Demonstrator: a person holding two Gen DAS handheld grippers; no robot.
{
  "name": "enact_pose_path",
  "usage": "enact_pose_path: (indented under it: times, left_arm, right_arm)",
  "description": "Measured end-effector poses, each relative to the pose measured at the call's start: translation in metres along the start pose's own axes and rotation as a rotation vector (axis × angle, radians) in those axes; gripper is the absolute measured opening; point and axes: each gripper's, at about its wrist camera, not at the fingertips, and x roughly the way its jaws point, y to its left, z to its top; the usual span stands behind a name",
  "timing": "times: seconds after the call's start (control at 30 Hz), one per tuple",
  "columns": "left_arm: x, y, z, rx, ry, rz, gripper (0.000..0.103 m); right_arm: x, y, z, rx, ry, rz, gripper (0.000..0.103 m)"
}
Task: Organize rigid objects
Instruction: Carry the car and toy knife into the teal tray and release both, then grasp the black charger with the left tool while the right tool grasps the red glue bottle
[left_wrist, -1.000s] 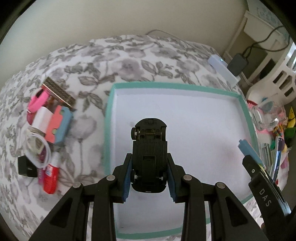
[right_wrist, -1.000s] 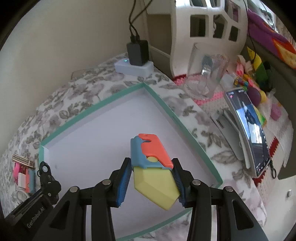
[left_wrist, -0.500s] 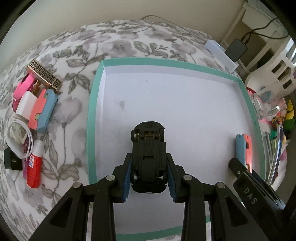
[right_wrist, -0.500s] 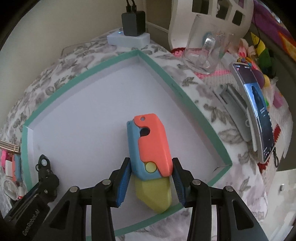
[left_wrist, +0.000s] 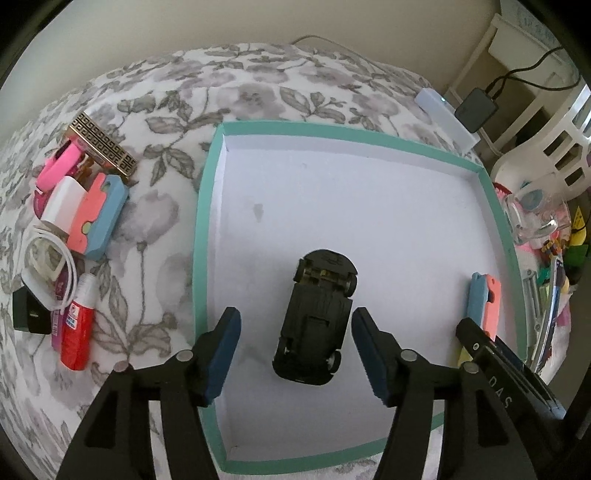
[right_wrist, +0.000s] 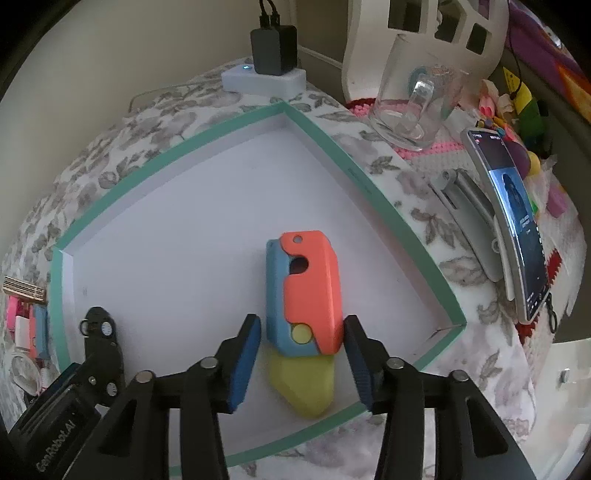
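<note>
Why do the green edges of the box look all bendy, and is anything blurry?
Left wrist view: the fisheye lens bows the teal-rimmed box, and the black toy car looks sharp under soft, even light. Right wrist view: the same bending at the box corner, the toy knife is crisp, and dark corners frame the picture.

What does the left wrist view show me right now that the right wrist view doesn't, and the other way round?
Left only: the red glue bottle, white cable and black adapter outside the box. Right only: the phone on its stand, and the toy's yellow tip. Both: the teal-rimmed box, black toy car lying free between the left gripper's just-opened pads, orange-blue toy, glass mug.
</note>
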Motion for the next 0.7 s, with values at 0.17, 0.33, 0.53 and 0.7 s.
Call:
enact_pose_path:
  times: [0.17,0.33,0.53,0.7]
  left_arm:
    - [-0.013,0.005,0.003,-0.015,-0.029,-0.003,0.081]
    - [-0.028,0.016,0.007,-0.060,-0.054,0.001,0.096]
    - [-0.042,0.032,0.015,-0.112,-0.103,0.038,0.096]
    - [-0.054,0.068,0.019,-0.199,-0.135,0.101,0.102]
  right_arm:
    - [-0.010,0.003,0.001,-0.013,-0.044,0.001,0.069]
    - [-0.012,0.012,0.000,-0.052,-0.067,0.015,0.083]
    - [-0.016,0.018,-0.001,-0.080,-0.096,0.027,0.102]
    - [-0.018,0.029,-0.002,-0.109,-0.113,0.070,0.103]
